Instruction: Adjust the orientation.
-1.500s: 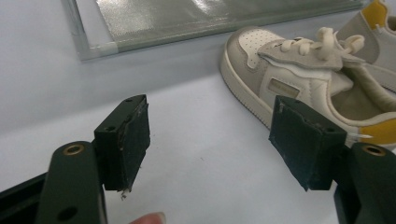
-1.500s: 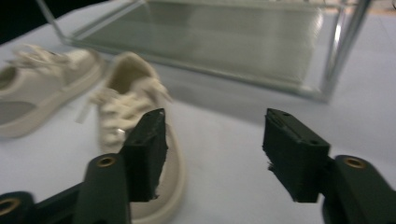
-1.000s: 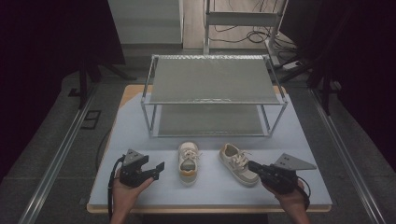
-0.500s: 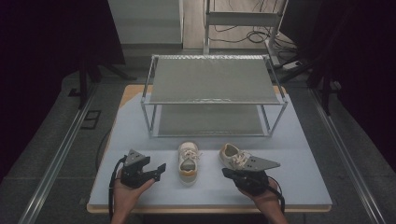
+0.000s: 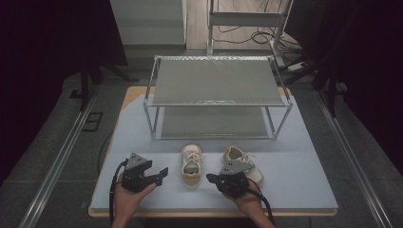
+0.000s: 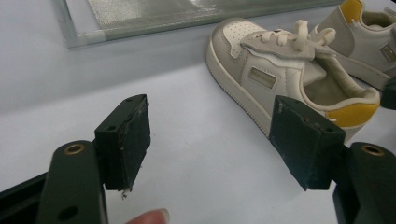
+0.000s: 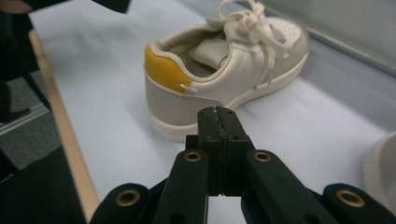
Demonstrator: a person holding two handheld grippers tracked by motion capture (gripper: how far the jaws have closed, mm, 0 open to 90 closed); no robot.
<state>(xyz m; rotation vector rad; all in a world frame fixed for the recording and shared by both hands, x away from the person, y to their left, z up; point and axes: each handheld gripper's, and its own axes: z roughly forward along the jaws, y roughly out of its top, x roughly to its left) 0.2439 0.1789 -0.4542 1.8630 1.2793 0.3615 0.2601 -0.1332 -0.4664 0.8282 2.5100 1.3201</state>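
**Two small sneakers on the worktop, rack shelves bare**

We see two small white sneakers side by side on the pale worktop, just in front of a two-tier metal rack. The left sneaker stands between our two tools; the right sneaker sits partly under the right hand-held gripper. That gripper's jaws are pressed together, empty, pointing at the left sneaker's yellow heel tab. The left hand-held gripper has its jaws spread wide, holding nothing, with the left sneaker just beyond its right jaw.

We judge the sneakers light, with soft uppers that give under pressure and a firmer sole and heel. The heel collar or the side wall by the opening looks the best hold; the loose laces would slip.

Both rack shelves hold nothing.
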